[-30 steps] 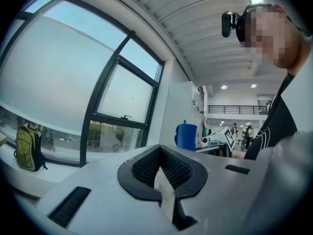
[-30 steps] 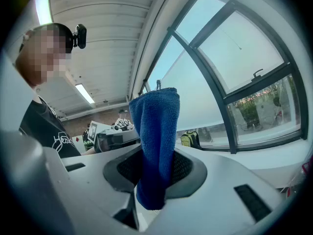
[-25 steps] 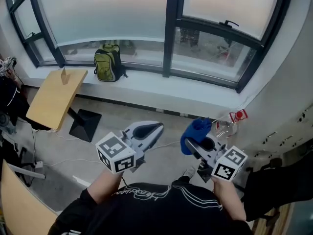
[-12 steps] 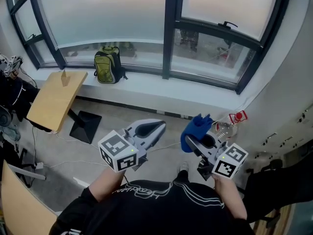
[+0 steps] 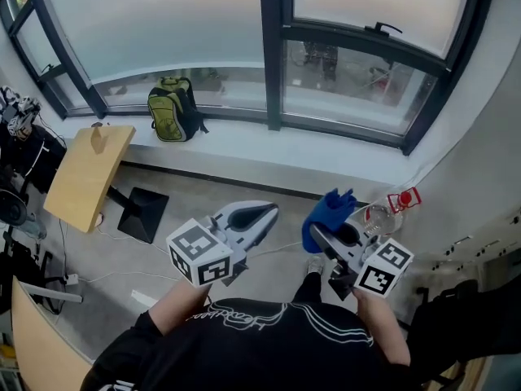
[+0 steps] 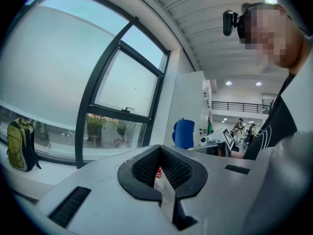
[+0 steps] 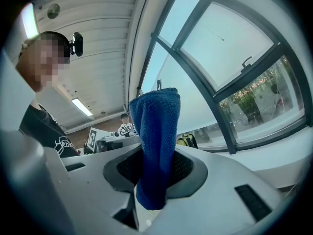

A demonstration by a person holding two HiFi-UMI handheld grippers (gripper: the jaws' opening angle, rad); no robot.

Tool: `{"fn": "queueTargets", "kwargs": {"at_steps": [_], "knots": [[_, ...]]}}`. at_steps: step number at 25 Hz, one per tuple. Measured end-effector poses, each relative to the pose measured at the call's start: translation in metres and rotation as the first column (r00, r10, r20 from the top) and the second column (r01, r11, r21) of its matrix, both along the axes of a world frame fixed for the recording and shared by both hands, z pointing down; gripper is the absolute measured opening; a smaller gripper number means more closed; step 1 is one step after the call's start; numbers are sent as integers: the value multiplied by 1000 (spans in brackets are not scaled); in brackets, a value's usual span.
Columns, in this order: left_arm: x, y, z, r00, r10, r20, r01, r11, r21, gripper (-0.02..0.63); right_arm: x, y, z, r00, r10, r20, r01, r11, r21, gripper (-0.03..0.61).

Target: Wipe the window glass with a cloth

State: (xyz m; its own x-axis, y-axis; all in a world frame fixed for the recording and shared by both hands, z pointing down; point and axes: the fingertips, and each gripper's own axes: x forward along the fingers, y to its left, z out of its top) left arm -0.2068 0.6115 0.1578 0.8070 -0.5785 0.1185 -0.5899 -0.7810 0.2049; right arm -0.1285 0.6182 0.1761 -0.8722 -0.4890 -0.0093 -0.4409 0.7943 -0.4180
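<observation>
Back from the window glass (image 5: 163,23), right gripper (image 7: 152,177) pinches the blue cloth (image 7: 155,131) by its lower end, left gripper (image 6: 164,177) closed on nothing; cloth may slip free under wiping pressure.

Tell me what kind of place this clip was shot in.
Probably an office or lab room: tall dark-framed window glass, a backpack on the wide sill, and a wooden table on a bare floor with loose cables.
</observation>
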Motion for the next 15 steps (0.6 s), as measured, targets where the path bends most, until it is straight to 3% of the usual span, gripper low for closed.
{"fn": "queueTargets", "kwargs": {"at_steps": [5, 9, 15], "knots": [[52, -113, 12, 1000, -26, -15, 25, 999, -41, 5, 64, -115, 5, 999, 38, -1, -38, 999, 27, 93], [108, -206, 15, 999, -39, 25, 40, 998, -45, 5, 120, -211, 12, 998, 59, 27, -59, 998, 3, 94], [162, -296, 11, 995, -93, 30, 94, 994, -50, 5, 167, -307, 10, 1000, 21, 5, -21, 1000, 7, 94]]}}
